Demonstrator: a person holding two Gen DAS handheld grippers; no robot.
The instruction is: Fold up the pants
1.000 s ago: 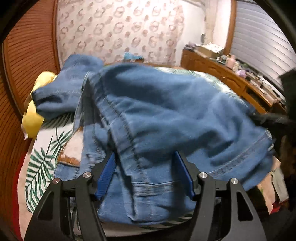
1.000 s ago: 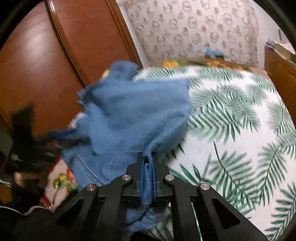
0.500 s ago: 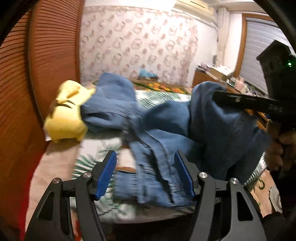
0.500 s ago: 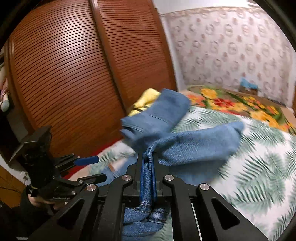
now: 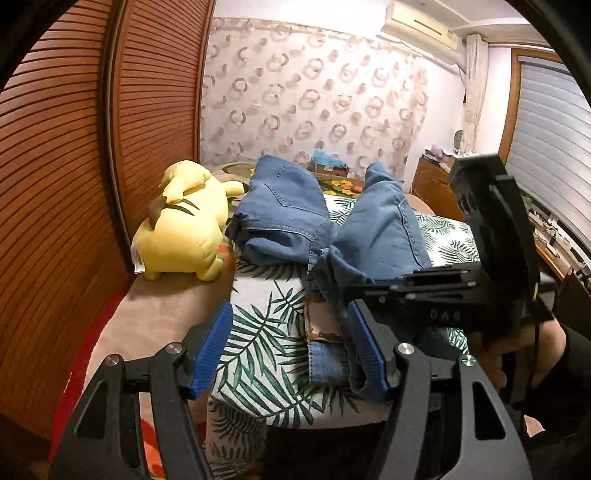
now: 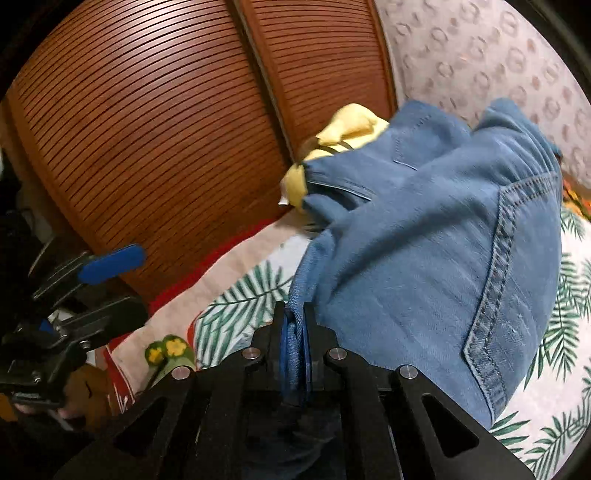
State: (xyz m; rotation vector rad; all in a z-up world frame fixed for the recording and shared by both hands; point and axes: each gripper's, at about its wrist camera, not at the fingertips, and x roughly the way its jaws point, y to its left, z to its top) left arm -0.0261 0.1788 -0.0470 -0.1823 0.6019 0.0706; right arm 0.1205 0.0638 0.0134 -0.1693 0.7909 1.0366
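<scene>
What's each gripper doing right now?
Left gripper: open, holding nothing.
Right gripper: closed on the jeans.

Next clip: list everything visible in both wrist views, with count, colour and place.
jeans: 1, blue, heaped on the bed, one edge pinched
plush toy: 1, yellow, on the bed by the doors
bed cover: 1, white with green leaves, under the jeans
closet doors: brown, slatted, left of the bed
air conditioner: 1, white, high on the wall
dresser: 1, brown, far right
left gripper: black, blue pads, open, empty
right gripper: black, shut on the jeans
</scene>
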